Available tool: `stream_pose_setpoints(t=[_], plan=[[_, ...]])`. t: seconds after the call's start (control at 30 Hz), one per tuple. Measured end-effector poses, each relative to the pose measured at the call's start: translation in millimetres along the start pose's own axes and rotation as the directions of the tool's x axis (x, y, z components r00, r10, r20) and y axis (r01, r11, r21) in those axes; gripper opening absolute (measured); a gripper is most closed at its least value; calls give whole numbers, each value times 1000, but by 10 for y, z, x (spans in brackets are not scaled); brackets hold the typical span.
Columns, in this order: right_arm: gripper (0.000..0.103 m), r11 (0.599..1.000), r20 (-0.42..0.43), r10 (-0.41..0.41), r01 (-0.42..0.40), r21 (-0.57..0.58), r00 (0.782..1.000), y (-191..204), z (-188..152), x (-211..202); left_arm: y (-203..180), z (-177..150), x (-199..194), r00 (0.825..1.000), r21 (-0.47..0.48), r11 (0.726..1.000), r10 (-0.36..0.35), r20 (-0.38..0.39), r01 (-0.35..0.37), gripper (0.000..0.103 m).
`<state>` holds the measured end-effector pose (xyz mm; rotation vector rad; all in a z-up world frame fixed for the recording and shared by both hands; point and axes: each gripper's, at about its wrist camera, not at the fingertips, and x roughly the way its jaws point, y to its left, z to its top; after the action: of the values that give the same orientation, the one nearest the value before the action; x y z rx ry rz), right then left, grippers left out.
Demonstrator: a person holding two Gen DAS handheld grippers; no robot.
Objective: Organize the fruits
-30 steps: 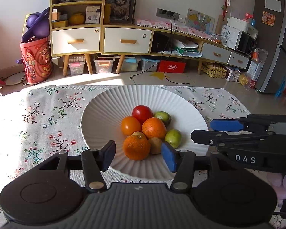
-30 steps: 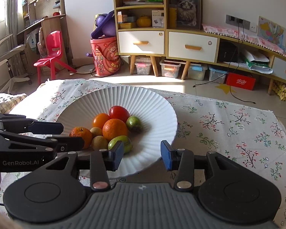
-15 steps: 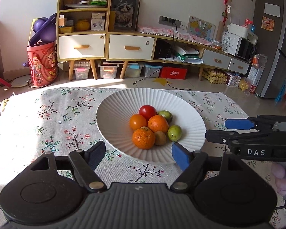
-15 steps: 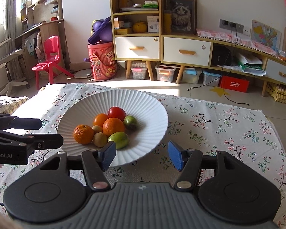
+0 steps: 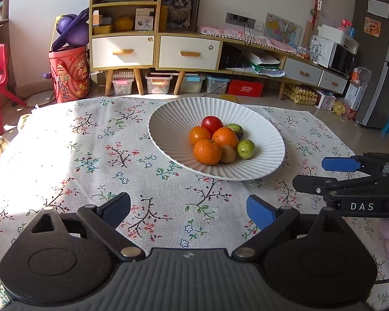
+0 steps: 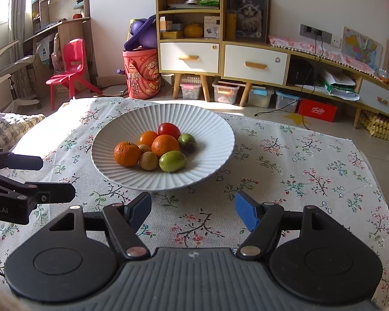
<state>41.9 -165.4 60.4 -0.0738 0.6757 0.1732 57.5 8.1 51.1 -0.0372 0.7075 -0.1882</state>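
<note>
left gripper [image 5: 188, 211]: jaws wide apart, holding nothing | right gripper [image 6: 192, 211]: jaws wide apart, holding nothing | fruits [image 6: 153, 149]: all piled in the white bowl [image 6: 210, 167] on the flowery cloth [image 5: 90, 155] | step: looks finished | next: likely nothing left to pick up
</note>
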Motion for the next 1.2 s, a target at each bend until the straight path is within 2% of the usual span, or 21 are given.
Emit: stream_pose_setpoints(t=[0.17,0.47,0.67,0.87,1.2], plan=[[73,1000,-24,-8,8,6,1000,63,-97,-43,50,-60,-77,999,-39,999,28,-21,-29,91],[83,999,-49,-48,49,17,998,155,-214,-171,63,-177,-243,995,-68,994,84,-56,-87,92],[91,995,-75,-83,86,42,994,219,-217,-256,-32,-174,-357,990,-67,990,121,-73,-126,92],[99,992,-59,-121,123,26,991,342,-225,-363,-157,-146,-422,983,-41,984,171,-74,-174,92],[100,988,-50,-145,147,40,988,359,-219,-369,-267,-142,-397,972,-15,975,218,-89,-220,92]])
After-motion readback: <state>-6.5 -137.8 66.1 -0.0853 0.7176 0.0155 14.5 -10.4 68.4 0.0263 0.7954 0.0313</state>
